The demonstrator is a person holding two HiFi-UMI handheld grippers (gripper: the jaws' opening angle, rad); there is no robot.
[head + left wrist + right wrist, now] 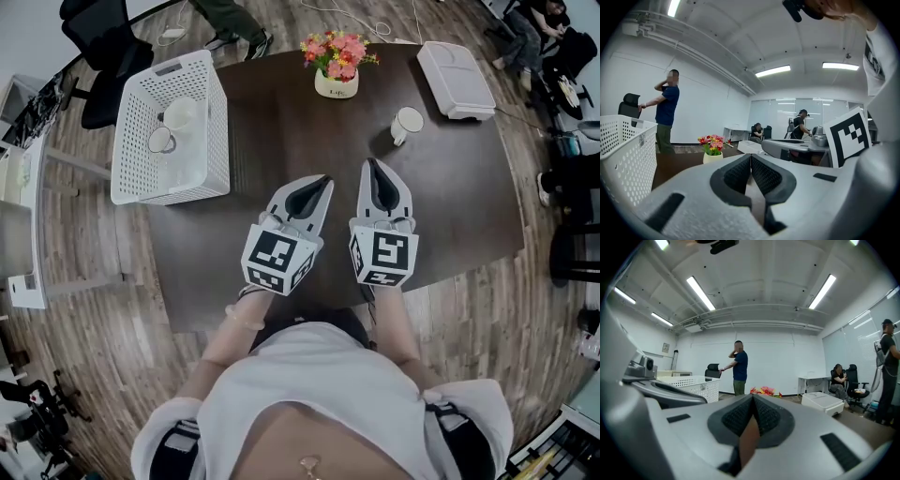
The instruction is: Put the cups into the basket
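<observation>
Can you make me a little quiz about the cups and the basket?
1. True or false: every cup is already in the basket.
2. How many cups are in the basket?
3. The left tool and right tool are: A) open B) shut and empty C) holding cups.
Key: 1 false, one cup stands on the table; 2 two, far cup and near cup; 3 B.

Head view: high, steeply down on counter (281, 141). Left tool (324, 181), right tool (373, 166) views: low, near level, close behind own jaws. All share basket (217, 112), flowers (338, 52).
</observation>
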